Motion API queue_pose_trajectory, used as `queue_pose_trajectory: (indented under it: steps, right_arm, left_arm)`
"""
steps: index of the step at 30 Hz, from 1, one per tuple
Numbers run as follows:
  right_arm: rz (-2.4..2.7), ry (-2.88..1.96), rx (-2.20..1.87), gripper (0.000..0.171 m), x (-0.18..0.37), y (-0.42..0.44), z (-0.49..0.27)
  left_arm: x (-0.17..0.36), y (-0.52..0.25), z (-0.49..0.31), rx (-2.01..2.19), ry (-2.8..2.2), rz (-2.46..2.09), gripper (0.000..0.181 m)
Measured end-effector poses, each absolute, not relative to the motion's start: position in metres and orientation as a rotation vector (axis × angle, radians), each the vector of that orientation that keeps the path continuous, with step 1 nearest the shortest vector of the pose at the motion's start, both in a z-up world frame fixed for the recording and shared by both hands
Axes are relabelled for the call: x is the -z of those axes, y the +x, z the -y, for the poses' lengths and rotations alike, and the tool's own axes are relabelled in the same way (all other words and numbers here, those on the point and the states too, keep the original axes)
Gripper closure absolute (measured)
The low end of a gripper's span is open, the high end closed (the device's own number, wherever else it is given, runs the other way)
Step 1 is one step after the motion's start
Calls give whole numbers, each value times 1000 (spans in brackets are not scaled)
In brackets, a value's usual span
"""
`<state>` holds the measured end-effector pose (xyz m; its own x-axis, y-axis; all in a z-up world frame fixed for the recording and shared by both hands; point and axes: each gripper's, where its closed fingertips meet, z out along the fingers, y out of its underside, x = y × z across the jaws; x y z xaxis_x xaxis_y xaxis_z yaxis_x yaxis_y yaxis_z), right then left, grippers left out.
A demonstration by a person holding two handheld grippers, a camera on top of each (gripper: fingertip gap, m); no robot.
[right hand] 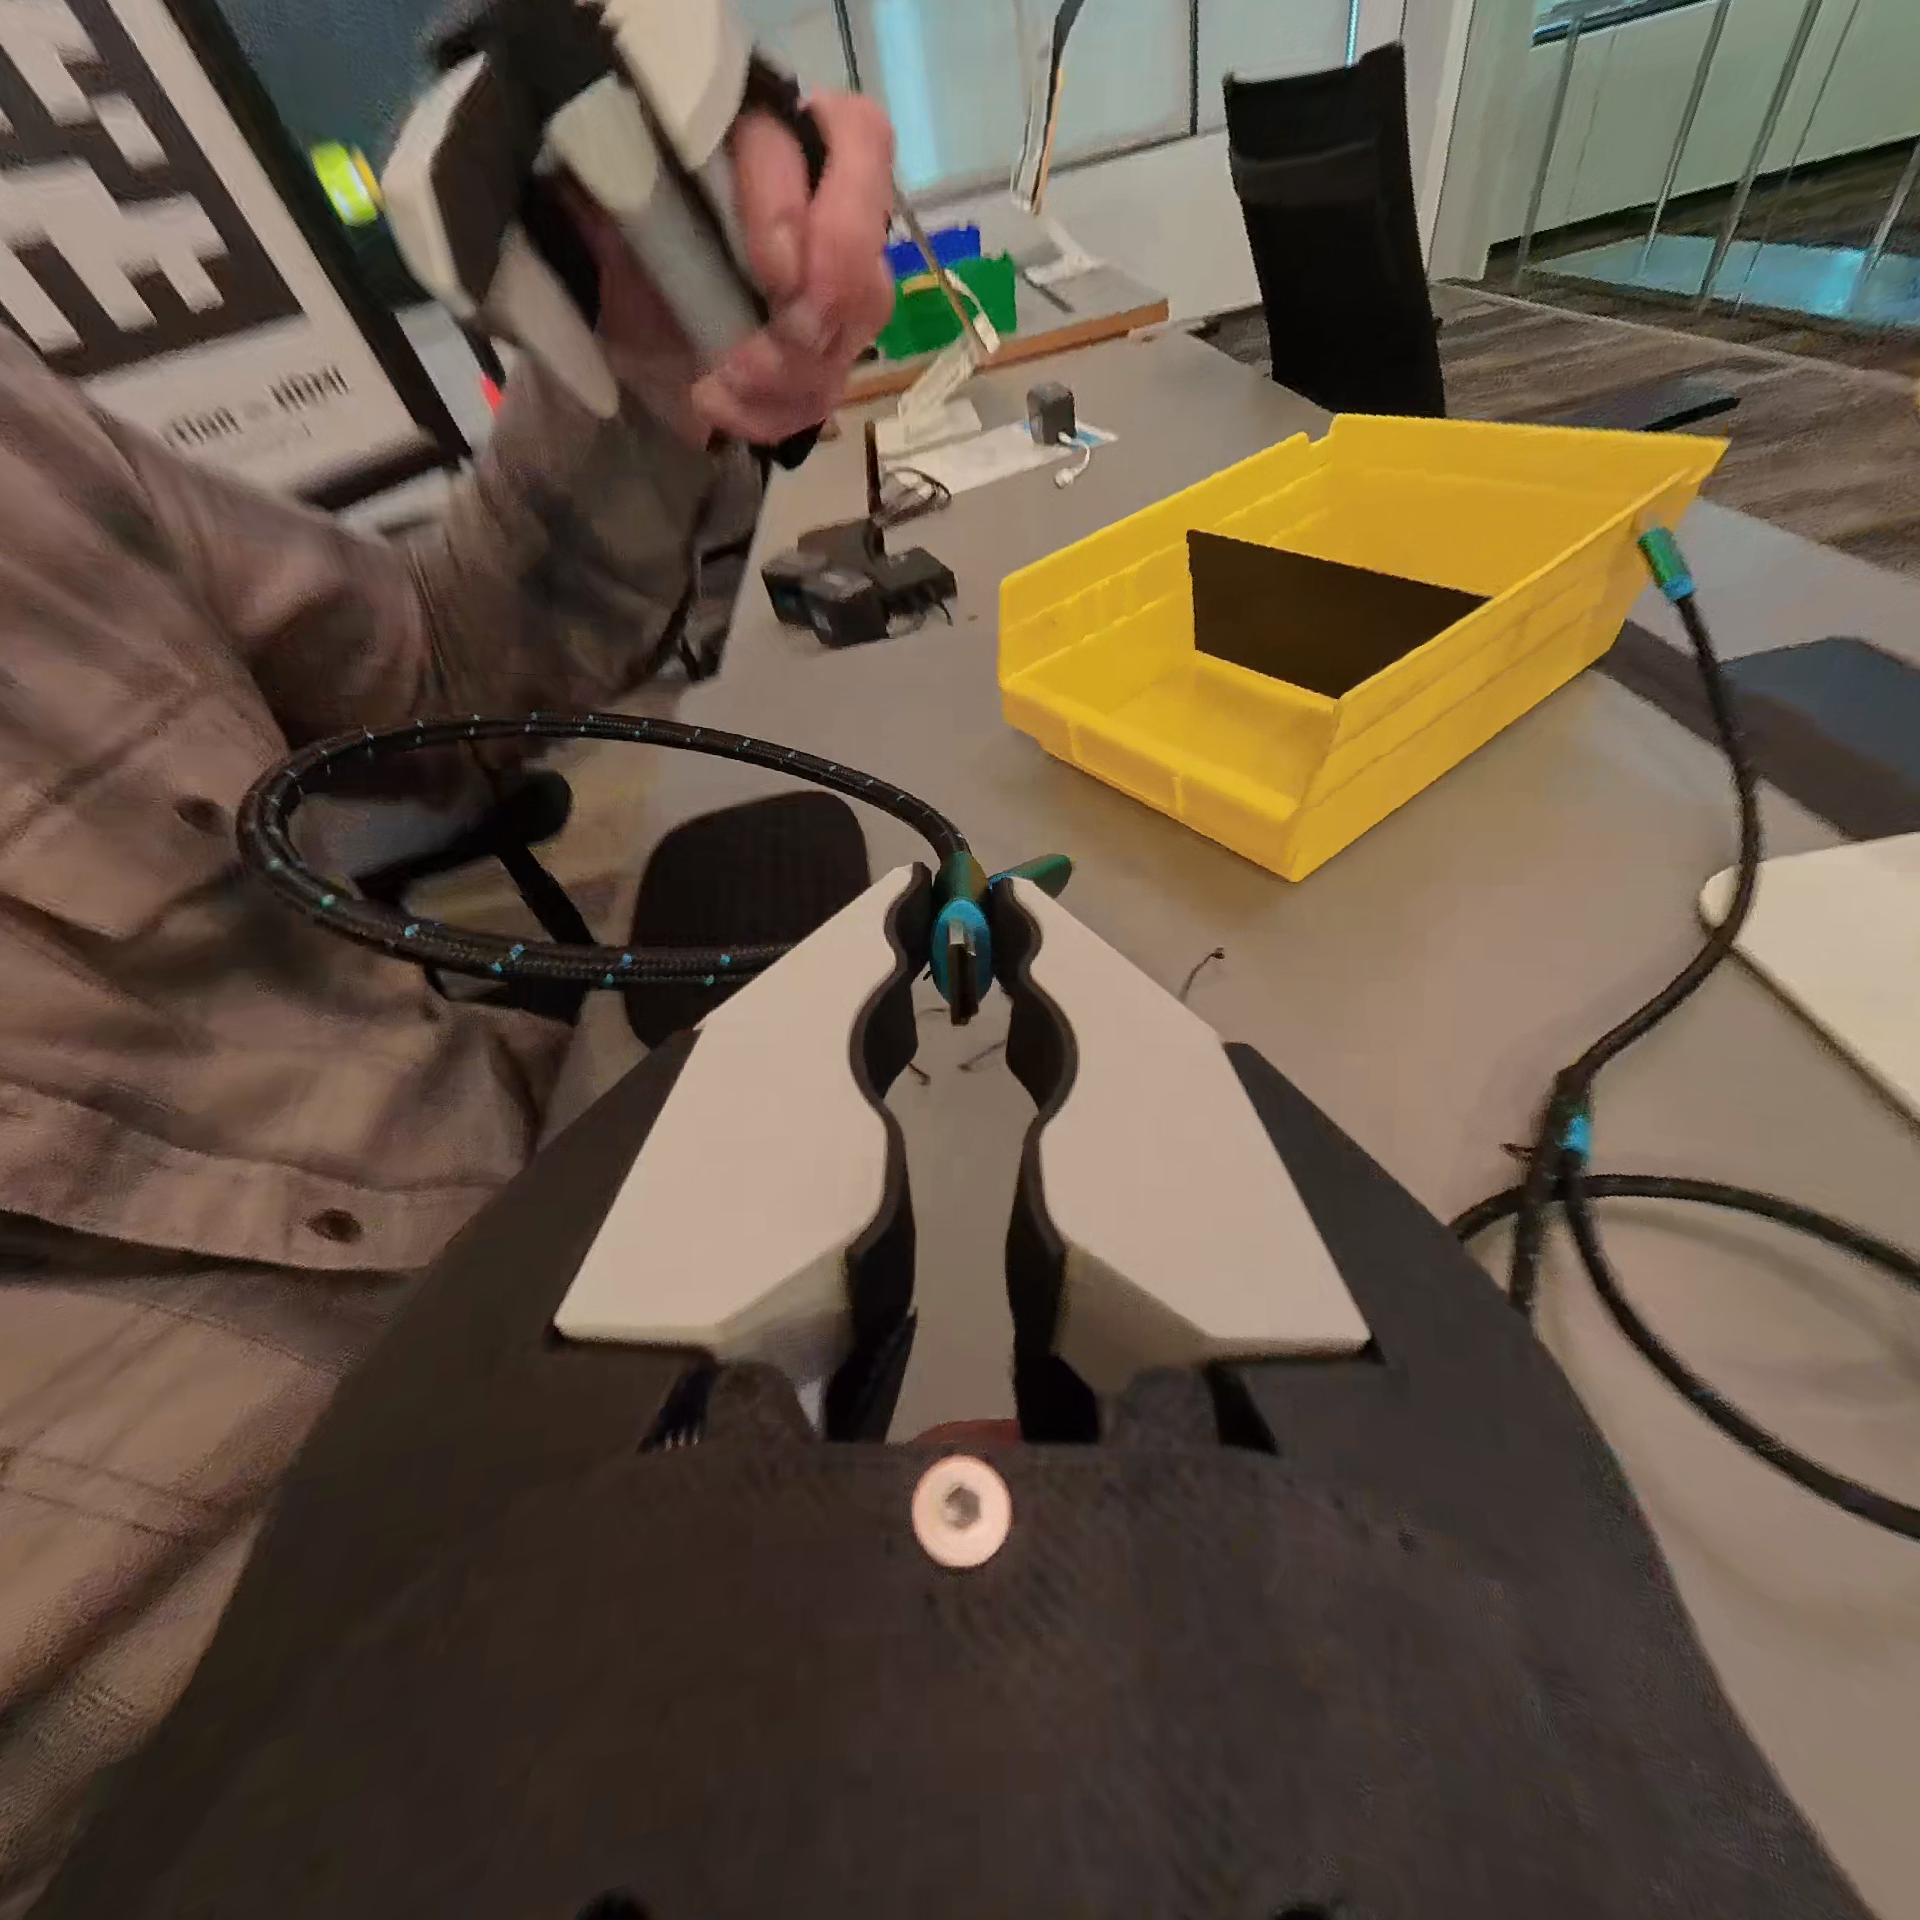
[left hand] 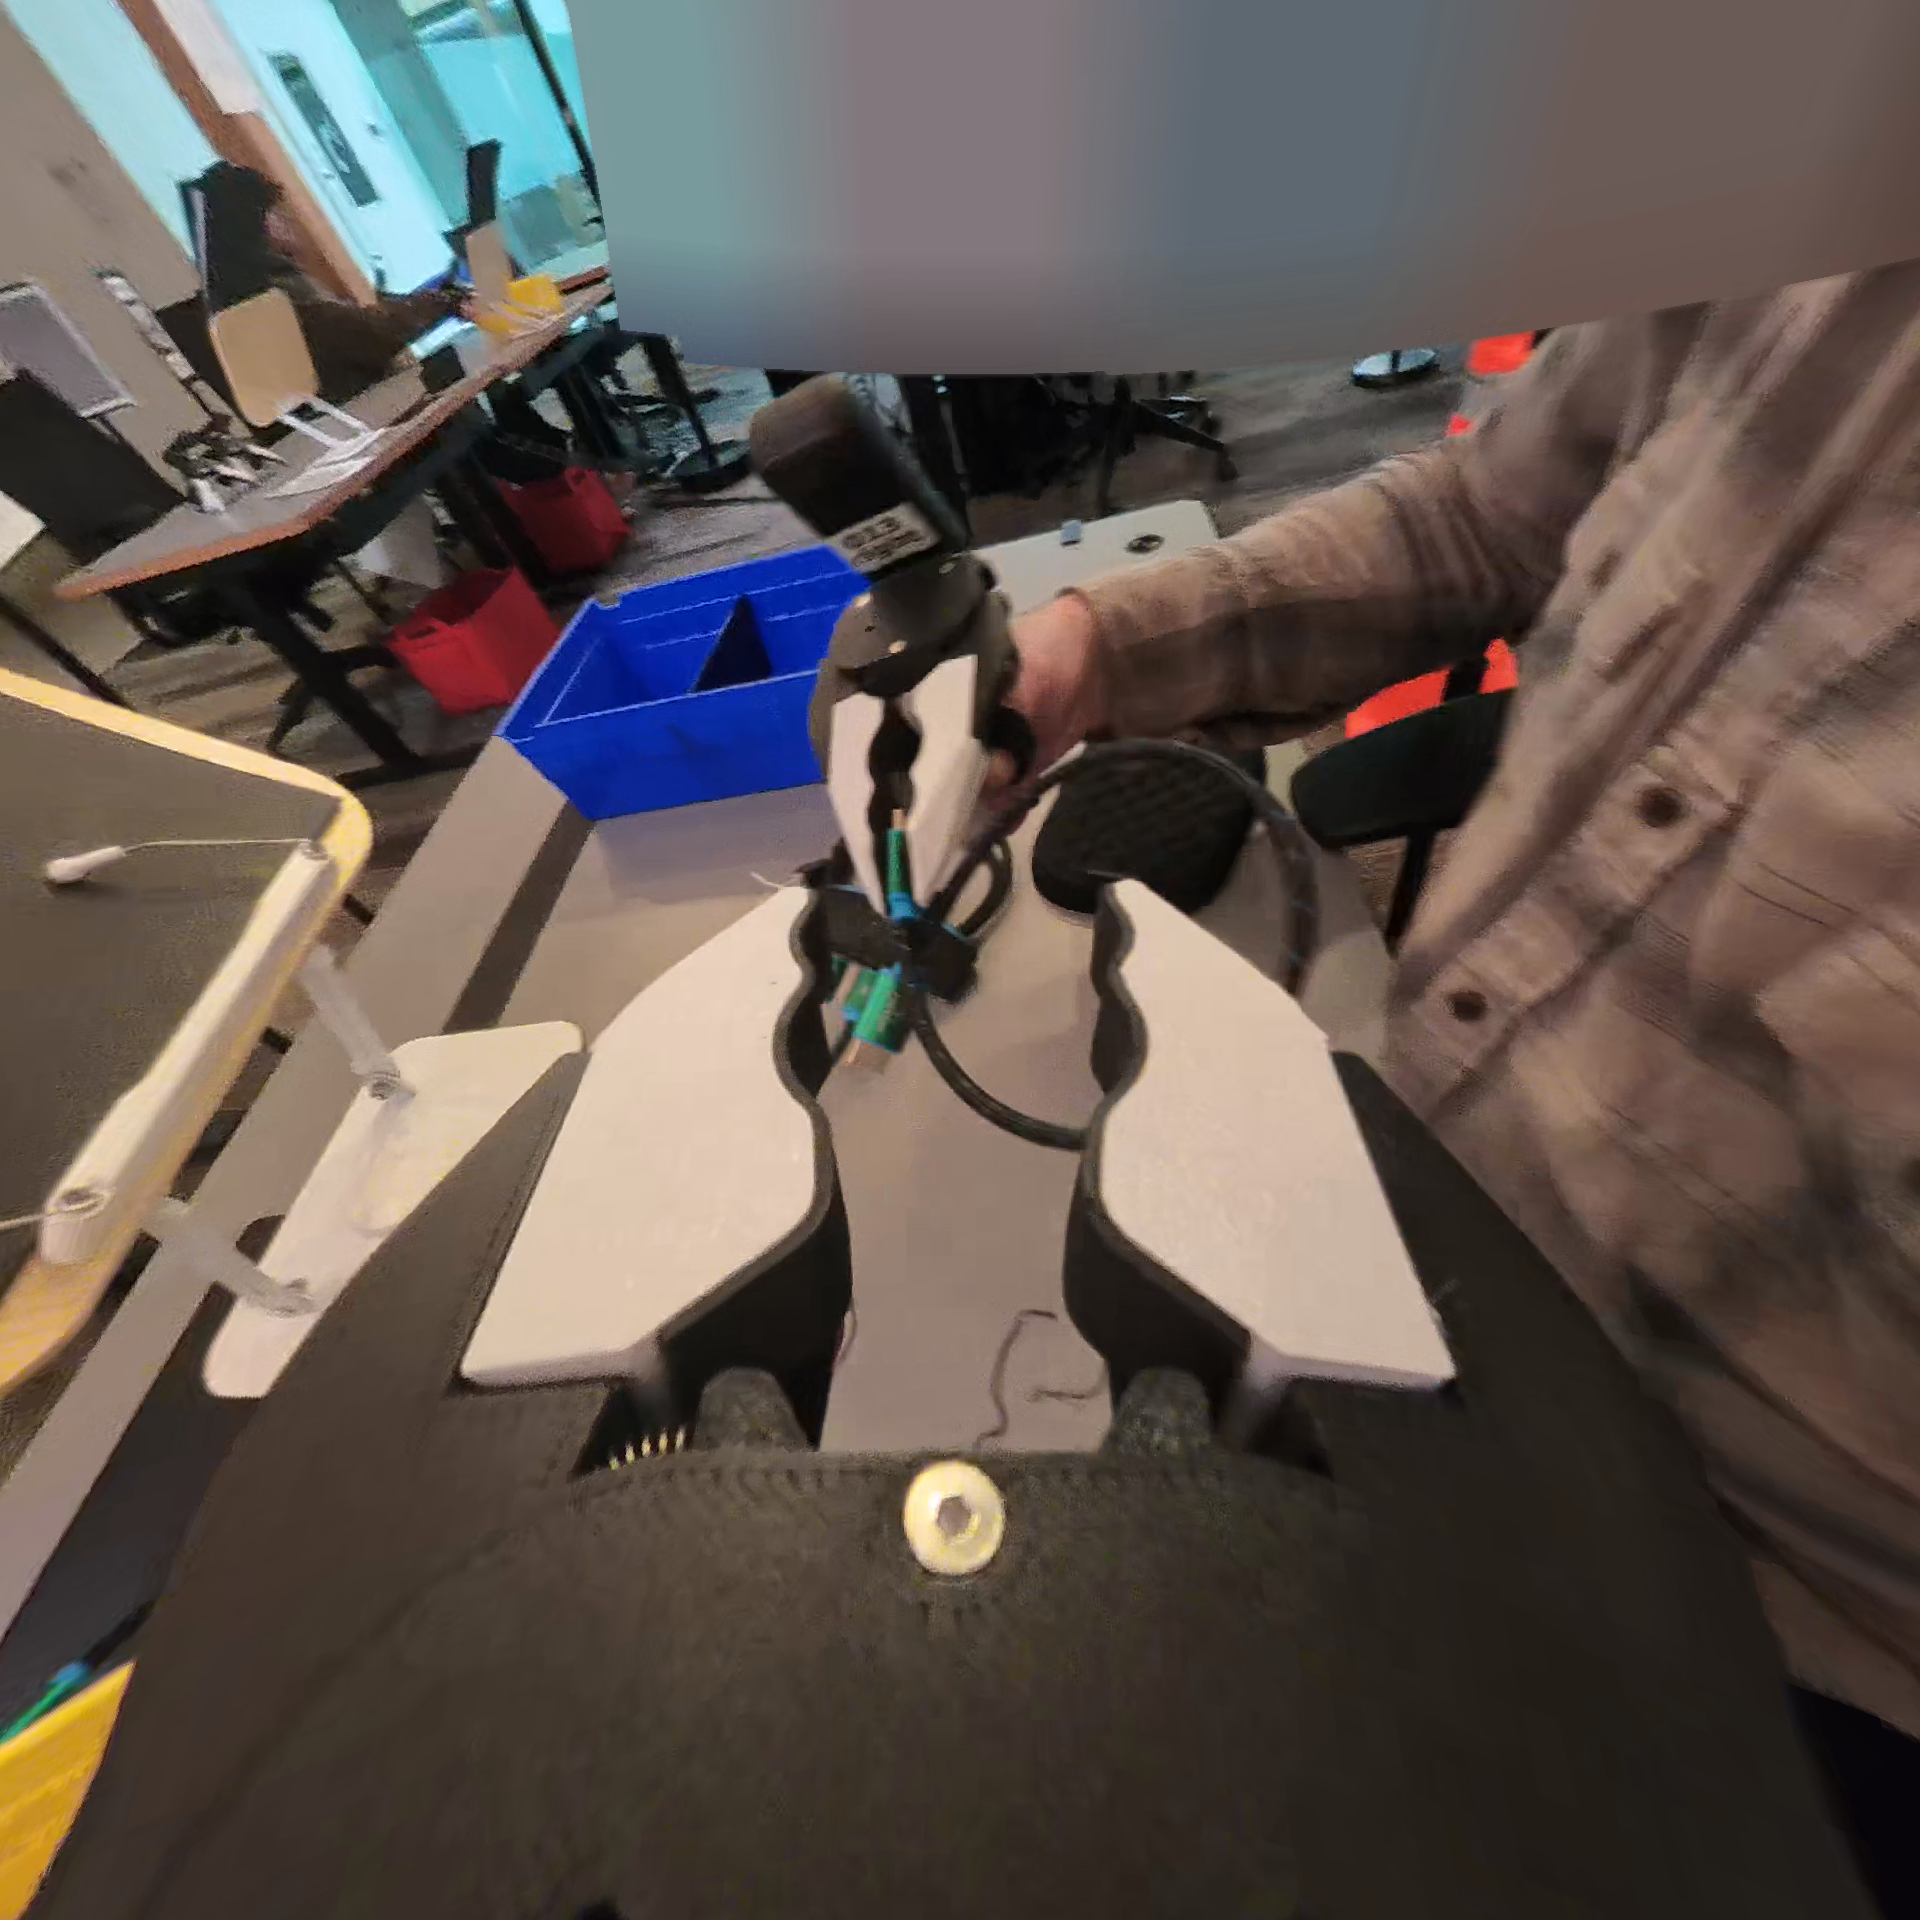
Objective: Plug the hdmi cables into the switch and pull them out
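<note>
My right gripper is shut on the teal and green plug of a black braided HDMI cable, which loops off to the left. A second green plug sticks out just past its tips. In the left wrist view the right gripper holds that plug above the grey table. A small black piece and another green plug hang under it. I cannot tell whether the black piece is the switch. My left gripper is open and empty, just short of that bundle.
A blue bin stands behind the bundle. A yellow bin has another braided cable's green plug leaning on its corner. Small black boxes lie farther back. A black board on a white stand stands left. The person's shirt is close on the right. The grippers' ends are close to 15 cm from one another.
</note>
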<state>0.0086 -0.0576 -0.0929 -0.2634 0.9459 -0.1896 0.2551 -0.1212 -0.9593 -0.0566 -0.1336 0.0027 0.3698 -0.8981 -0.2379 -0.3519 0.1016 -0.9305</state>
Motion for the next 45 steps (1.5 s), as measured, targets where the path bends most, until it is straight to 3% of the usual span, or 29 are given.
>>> queue_pose_trajectory:
  steps: [9,11,16,29,45]
  right_arm:
    - [1826,-1213,-899,163,90,0,62]
    - [1821,-1205,-888,162,90,3,60]
    - [1758,-1162,-984,163,75,8,62]
    - [1767,-1076,-836,163,77,13,62]
    - [1635,-1048,-618,162,17,82,61]
  left_arm:
    - [82,12,58,292,-1575,-1436,153]
    - [83,15,57,337,-1561,-1429,156]
    - [85,11,58,423,-1545,-1411,143]
    - [106,21,46,286,-1549,-1487,169]
    - [124,-39,23,116,-1692,-1312,169]
